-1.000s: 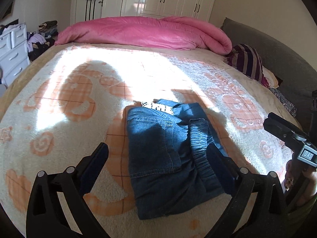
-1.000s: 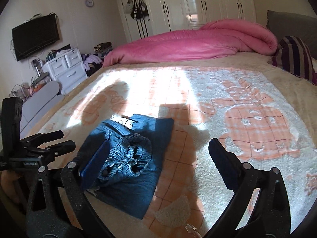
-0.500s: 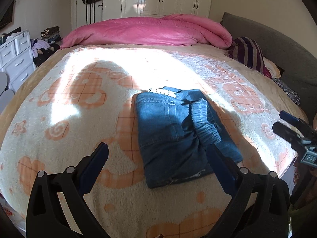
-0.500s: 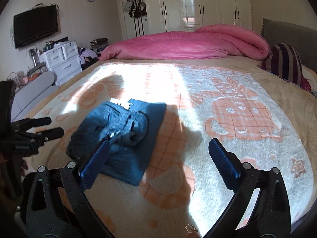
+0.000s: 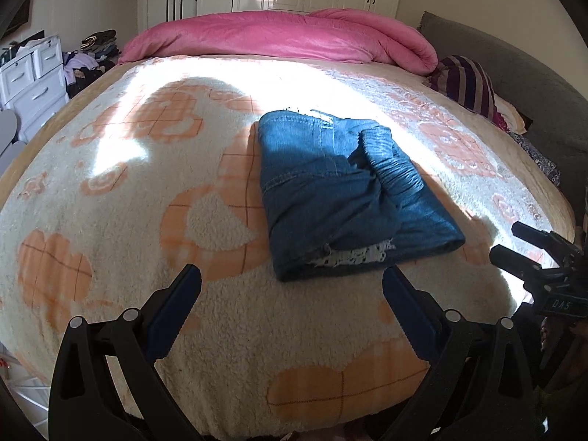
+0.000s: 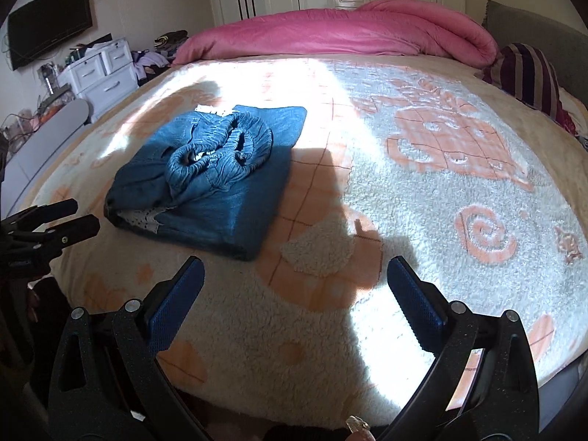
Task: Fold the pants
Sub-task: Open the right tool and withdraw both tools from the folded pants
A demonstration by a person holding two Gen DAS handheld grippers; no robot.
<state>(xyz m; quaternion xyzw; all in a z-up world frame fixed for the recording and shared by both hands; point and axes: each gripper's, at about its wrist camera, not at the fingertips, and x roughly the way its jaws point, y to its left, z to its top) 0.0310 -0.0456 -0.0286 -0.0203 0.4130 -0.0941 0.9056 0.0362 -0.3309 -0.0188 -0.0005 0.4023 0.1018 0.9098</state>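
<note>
Blue denim pants (image 5: 341,191) lie folded into a compact bundle on the fleece bedspread (image 5: 147,191), elastic waistband bunched on top and white lace trim showing at the near edge. The same pants (image 6: 217,176) appear at left in the right wrist view. My left gripper (image 5: 292,286) is open, held back from the bundle's near edge, nothing between its blue pads. My right gripper (image 6: 294,275) is open too, over bare bedspread to the right of the pants. Each gripper shows at the edge of the other's view, apart from the cloth.
A pink duvet (image 5: 279,36) is heaped along the far side of the bed. A striped pillow (image 5: 466,84) lies at far right by the grey headboard (image 5: 514,73). White drawers (image 6: 99,70) and a wall TV (image 6: 47,40) stand left. The bed's near edge is close below both grippers.
Both grippers have pulled back and away from the pants, which now lie farther off; the bundle stays as folded. Both jaws remain open.
</note>
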